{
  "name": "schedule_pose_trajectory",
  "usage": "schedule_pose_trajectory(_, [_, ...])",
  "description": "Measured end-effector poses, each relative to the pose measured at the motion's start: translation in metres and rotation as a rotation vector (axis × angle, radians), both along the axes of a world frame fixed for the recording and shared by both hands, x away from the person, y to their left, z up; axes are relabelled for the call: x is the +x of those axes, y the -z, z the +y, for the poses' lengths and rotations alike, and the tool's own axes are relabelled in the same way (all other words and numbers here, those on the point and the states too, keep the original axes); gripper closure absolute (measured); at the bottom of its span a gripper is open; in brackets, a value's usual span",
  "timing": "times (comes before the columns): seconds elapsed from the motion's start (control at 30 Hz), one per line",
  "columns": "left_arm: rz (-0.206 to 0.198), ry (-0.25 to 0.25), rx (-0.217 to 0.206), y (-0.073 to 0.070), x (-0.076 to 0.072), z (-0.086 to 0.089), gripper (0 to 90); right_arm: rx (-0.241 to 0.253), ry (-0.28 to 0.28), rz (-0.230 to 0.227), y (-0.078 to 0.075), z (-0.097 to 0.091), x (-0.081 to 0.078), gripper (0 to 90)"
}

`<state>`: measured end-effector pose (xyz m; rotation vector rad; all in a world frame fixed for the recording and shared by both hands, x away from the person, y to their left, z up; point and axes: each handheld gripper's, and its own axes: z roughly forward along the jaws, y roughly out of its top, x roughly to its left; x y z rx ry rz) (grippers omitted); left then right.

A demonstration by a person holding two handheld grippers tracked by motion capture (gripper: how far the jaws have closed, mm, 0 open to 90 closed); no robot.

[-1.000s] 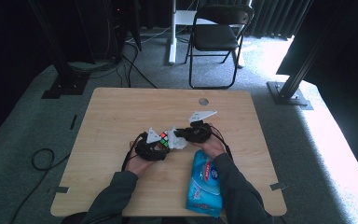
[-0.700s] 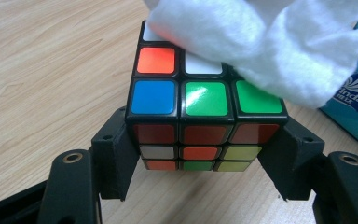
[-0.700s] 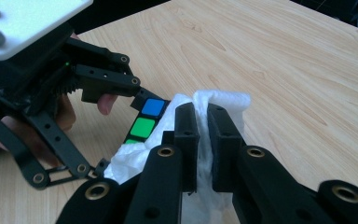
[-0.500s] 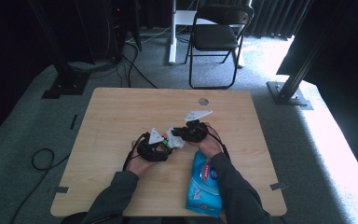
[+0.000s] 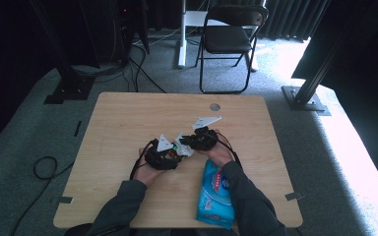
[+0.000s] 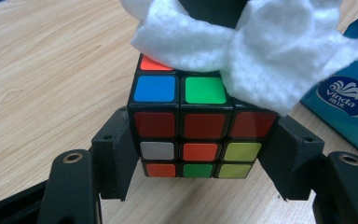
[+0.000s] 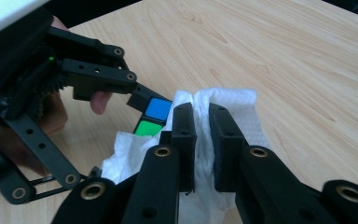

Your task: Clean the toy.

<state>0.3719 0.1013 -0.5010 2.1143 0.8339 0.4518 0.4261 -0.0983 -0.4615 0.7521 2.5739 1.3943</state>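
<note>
Left gripper (image 6: 200, 186) clamped on opposite faces of hard, slick multicoloured plastic puzzle cube (image 6: 200, 130); right gripper (image 7: 202, 135) just opening a touch, pinching soft, limp white wet wipe (image 7: 223, 116) draped over cube's top. Held near table's (image 5: 128, 113) middle. Blue wipes packet (image 5: 215, 194) toward near edge. Best gripped flat-faced.

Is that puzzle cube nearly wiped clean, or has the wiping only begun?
Done: the left hand-held gripper clamps the cube, and the right hand-held gripper pinches a white wipe. In hand: the wipe rests on the cube's top. Left: the front face looks uncovered.
</note>
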Motion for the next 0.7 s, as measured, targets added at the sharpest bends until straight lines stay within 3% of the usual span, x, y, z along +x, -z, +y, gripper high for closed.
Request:
schedule_pose_trajectory(0.37, [-0.003, 0.001, 0.006, 0.0, -0.001, -0.002, 34.5, 0.005, -0.08, 0.005, -0.001, 0.006, -0.004, 83.7])
schedule_pose_trajectory(0.7, [-0.017, 0.022, 0.01, -0.003, -0.004, -0.004, 34.5, 0.0, -0.097, -0.005, -0.006, 0.012, -0.004, 83.9])
